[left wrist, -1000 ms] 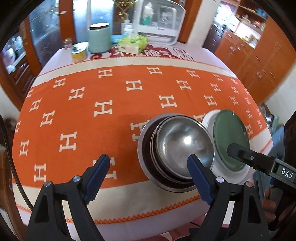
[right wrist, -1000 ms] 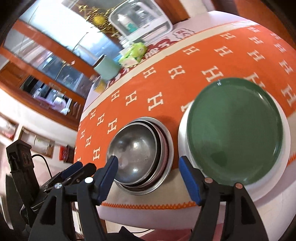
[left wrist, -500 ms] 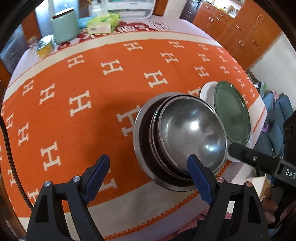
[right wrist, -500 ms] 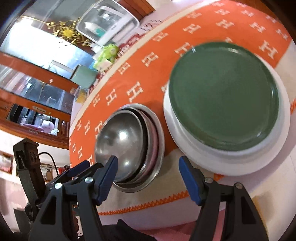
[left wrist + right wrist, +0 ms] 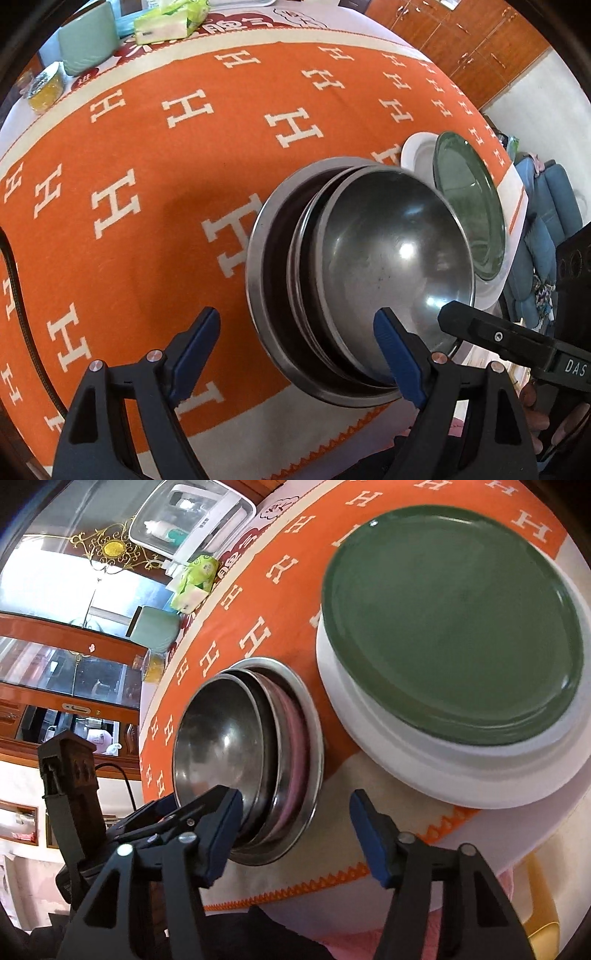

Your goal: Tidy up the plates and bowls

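The left claw [image 5: 295, 332] points steeply down over the counter's near edge, its blue-padded jaws wide apart and closing, pressing on nothing. The right claw [image 5: 295, 816] tilts down beside it at the same edge, jaws narrower and also closing, nothing gripped. Fingers [image 5: 532, 410] curl around the right claw's handle.

Orange tablecloth [image 5: 155, 206] patterned with white H letters, pale green canister [image 5: 86, 40] at the far edge, green tissue pack [image 5: 166, 22] beside it, yellow-filled jar [image 5: 46, 86] nearby, wooden cabinets [image 5: 476, 40] behind.

2 close, steeply downward wrist views, both over nested bowls [image 5: 369, 280]
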`<state>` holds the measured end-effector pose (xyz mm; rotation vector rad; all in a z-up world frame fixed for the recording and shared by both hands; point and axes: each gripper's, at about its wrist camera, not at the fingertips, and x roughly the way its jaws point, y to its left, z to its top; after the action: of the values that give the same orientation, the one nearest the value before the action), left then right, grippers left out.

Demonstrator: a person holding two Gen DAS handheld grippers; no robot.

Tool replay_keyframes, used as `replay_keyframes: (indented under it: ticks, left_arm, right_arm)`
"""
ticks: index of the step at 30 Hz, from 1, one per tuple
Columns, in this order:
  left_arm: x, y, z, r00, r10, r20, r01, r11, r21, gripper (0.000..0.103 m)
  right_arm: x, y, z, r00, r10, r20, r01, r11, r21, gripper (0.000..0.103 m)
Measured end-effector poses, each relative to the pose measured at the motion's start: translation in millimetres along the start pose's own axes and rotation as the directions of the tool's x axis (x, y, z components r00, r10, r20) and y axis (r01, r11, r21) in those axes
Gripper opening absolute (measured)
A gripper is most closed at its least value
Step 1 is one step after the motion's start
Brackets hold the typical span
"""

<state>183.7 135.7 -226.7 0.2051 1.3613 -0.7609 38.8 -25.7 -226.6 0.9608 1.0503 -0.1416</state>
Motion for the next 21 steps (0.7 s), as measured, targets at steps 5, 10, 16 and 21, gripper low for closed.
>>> replay_keyframes:
  ticks: [5, 10, 16, 21]
  left_arm:
    - [6.9, 1.7, 1.7, 0.999, -0.022, -0.023, 0.022, 1.000, 0.011, 0.073]
    - [8.3, 2.2, 2.5, 0.999, -0.050, -0.018, 0.050, 0.999, 0.015, 0.063]
    - [6.7, -0.7, 3.1, 0.997, -0.077, -0.004, 0.077, 0.997, 0.014, 0.048]
    - [5.2, 1.7, 0.8, 0.996, -0.089, 0.010, 0.089, 0.996, -0.016, 0.044]
  right_arm:
    - [7.1, -1.9, -4.2, 1.000, 0.031, -0.001, -0.031, 0.999, 0.014, 0.042]
    - [6.6, -3.8, -6.0, 0.998, 0.063, 0.016, -0.063, 0.998, 0.020, 0.036]
    - [5.2, -6.1, -7.6, 0.997, 0.076, 0.023, -0.077, 0.997, 0.020, 0.033]
    - [4.4, -2.0, -9.1, 0.998, 0.062, 0.024, -0.062, 0.998, -0.016, 0.032]
